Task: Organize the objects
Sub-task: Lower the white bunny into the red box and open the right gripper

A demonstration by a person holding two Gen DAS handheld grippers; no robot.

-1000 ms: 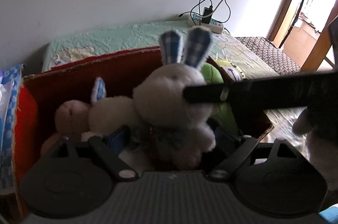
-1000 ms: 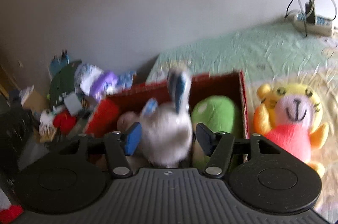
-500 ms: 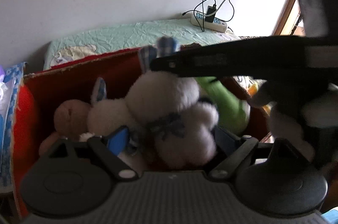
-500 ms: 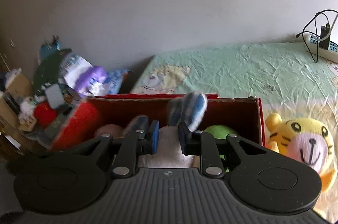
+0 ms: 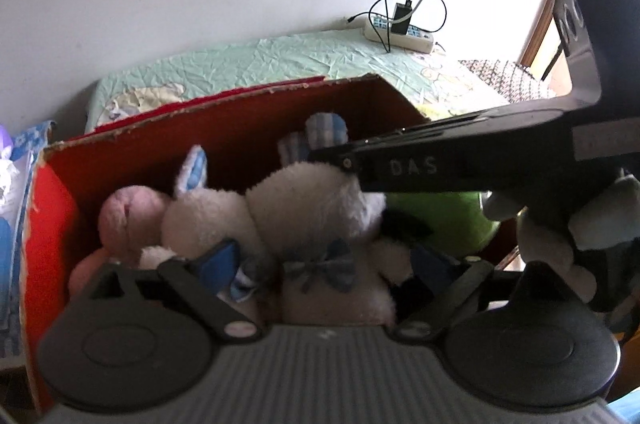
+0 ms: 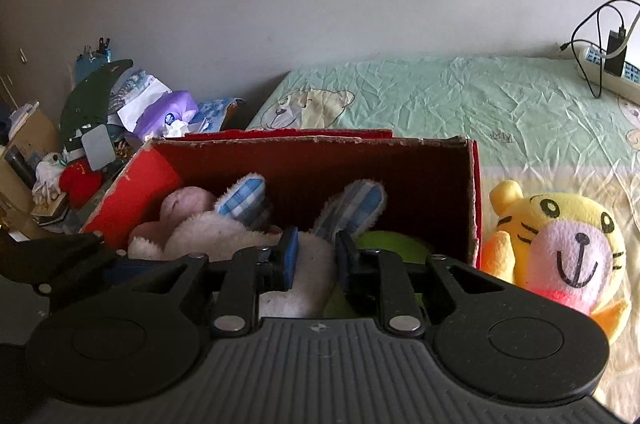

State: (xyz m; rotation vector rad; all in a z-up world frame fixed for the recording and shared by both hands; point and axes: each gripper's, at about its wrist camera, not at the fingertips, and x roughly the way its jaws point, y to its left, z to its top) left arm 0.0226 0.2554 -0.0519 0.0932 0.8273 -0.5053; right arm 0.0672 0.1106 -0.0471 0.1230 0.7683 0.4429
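nearest, in the left wrist view: left gripper (image 5: pixel 320 256) low at 6 o'clock, jaws spread and opening, blue pads either side of the white plush rabbit (image 5: pixel 316 208) but apparently not pressing it. bow-tied body between the pads, head just beyond.

in the right wrist view: right gripper (image 6: pixel 314 256) pinched tight on the same rabbit's head at 6 o'clock, fur bulging between the pads, checked blue ears sticking up past the fingertips toward 12. seen from the left wrist camera as a long black bar coming in from 3 o'clock, with a gloved hand (image 5: pixel 560 228) on its handle.

a little farther, inside the red cardboard box (image 6: pixel 308 148): second white rabbit (image 6: pixel 208 228) at 9 o'clock of the gripped one, touching it; pink plush (image 6: pixel 186 200) beyond that toward 10; green plush (image 6: pixel 388 240) at 3 o'clock, partly hidden.

outside the box, at 3 o'clock in the right wrist view: yellow tiger plush (image 6: pixel 560 244) lying on the bedsheet (image 6: pixel 440 92), just beside the box wall.

farther still: pile of packets and clutter (image 6: pixel 120 112) at 10 o'clock, power strip (image 6: pixel 608 72) with charger at 2 o'clock against the wall.

progress, as a judgement: well along. four soft toys in the box, the gripped rabbit down among them and probably only needing release. left to do: at least the tiger; whether the clutter counts, cannot tell.
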